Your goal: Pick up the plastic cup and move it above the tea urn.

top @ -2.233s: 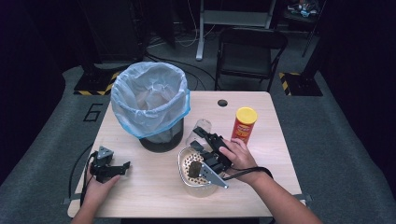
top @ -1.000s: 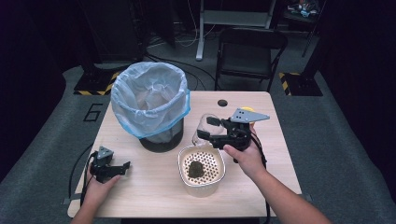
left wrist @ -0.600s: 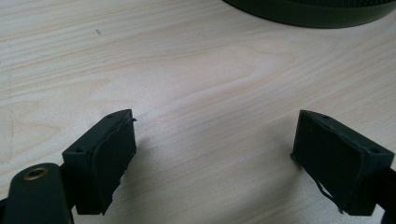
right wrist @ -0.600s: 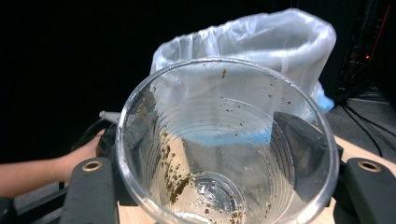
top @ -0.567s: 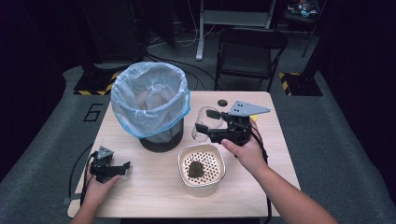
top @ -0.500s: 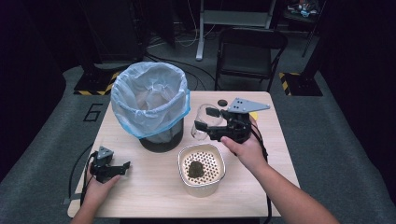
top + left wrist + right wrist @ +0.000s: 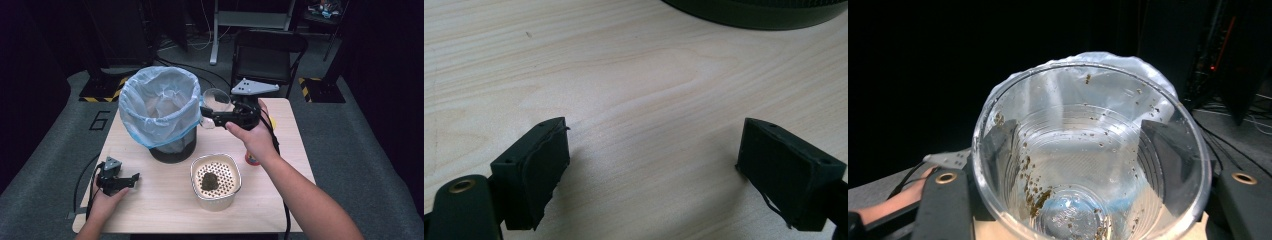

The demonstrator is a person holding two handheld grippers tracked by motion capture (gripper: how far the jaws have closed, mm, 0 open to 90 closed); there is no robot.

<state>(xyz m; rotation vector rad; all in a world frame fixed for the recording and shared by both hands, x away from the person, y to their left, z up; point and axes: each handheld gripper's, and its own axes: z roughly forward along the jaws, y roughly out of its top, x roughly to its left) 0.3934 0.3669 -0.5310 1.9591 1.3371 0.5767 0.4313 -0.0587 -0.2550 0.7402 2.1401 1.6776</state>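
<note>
the right hand-held gripper [image 7: 207,118] is clamped on a clear plastic cup [image 7: 216,99], holding it up off the bench [image 7: 280,195], just beside the rim of the bin [image 7: 159,107] lined with a pale blue bag. in the right gripper view the cup [image 7: 1088,160] sits between the two black jaws, mouth toward the camera, with brown flecks stuck to its wall and bottom. the strainer bowl [image 7: 216,181] sits on the bench below, a dark clump of wet residue at its middle. the left hand-held gripper [image 7: 131,178] rests on the bench near the left front corner, jaws wide apart with nothing between them.

the risks from here, as i judge them: the cup is thin and slick, so a squeeze that is too hard could buckle it, and one too light could let it slip out as it tips. if it tips before its mouth is over the bag, the dregs would land on the bench or down the bin's outside. bumping the bag's rim could pull the liner loose.
</note>
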